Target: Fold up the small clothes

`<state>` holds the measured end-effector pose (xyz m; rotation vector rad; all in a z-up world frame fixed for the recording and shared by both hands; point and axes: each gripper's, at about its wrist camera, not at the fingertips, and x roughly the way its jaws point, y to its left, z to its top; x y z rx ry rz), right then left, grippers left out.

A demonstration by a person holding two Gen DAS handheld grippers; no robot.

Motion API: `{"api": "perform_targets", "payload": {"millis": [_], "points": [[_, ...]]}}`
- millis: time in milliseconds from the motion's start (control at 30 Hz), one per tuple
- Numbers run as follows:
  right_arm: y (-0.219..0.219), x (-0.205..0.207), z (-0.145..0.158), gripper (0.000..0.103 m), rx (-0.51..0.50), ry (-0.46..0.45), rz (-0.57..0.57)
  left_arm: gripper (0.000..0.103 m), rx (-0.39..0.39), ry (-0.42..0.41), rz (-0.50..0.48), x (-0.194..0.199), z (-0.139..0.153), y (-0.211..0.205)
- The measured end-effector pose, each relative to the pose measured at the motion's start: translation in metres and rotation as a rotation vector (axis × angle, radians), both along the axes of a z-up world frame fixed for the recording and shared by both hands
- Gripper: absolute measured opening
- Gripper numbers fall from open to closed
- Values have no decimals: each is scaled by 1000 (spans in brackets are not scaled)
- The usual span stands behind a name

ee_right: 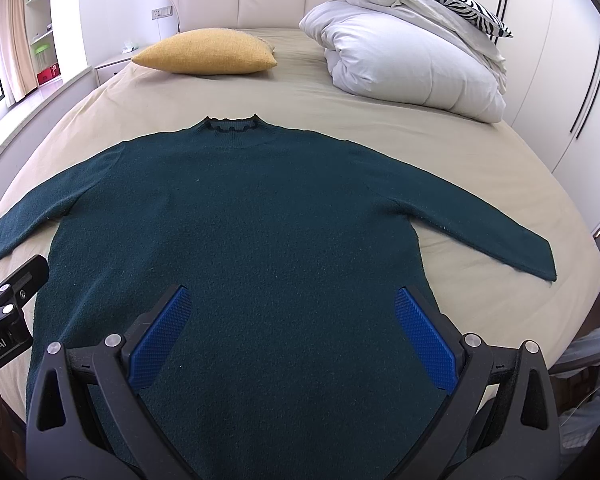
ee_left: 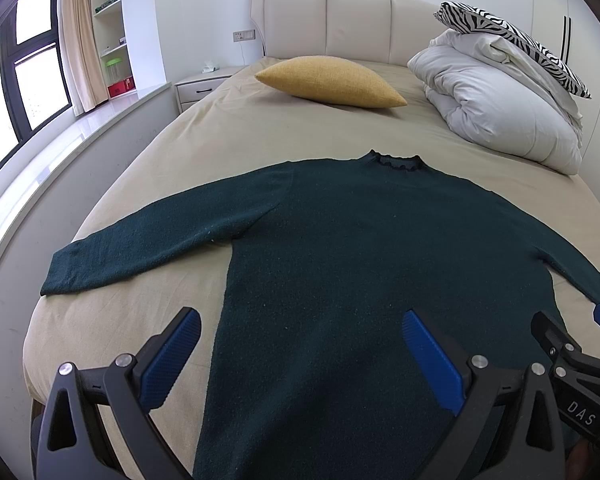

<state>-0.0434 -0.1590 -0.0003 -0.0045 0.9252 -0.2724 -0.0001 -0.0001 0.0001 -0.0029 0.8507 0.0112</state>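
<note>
the left gripper (ee_left: 302, 340) was spread wide, its blue ribbed pads (ee_left: 172, 360) angled outward and gripping nothing. the right gripper (ee_right: 292, 328) was equally wide apart, with nothing between its pads (ee_right: 424, 336). the two sat side by side, each showing at the edge of the other's view.

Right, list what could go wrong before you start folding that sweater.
The dark green knit sweater lies flat with both sleeves spread; its left cuff sits near the beige bed's edge and might slide off. Both open grippers, left and right, hover above thick knit: a pinch may also catch the sheet.
</note>
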Motion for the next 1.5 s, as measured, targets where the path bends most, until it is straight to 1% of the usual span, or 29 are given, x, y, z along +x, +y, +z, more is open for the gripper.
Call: {"api": "perform_targets", "payload": {"millis": [1033, 1167, 1267, 1367, 1433, 1500], "points": [[1, -2, 1, 103, 8, 2, 1, 103, -5, 3, -1, 0, 0, 0], [-4, -1, 1, 103, 20, -4, -6, 103, 6, 1, 22, 1, -1, 0], [-19, -3, 3, 103, 61, -39, -33, 103, 12, 26, 37, 5, -3, -2], [-56, -7, 9, 103, 147, -105, -79, 103, -21, 51, 14, 11, -9, -3], [-92, -13, 12, 103, 212, -157, -126, 103, -72, 70, -7, 15, -14, -3], [-139, -21, 11, 103, 268, -196, -206, 103, -144, 104, -28, 21, -21, -4]]}}
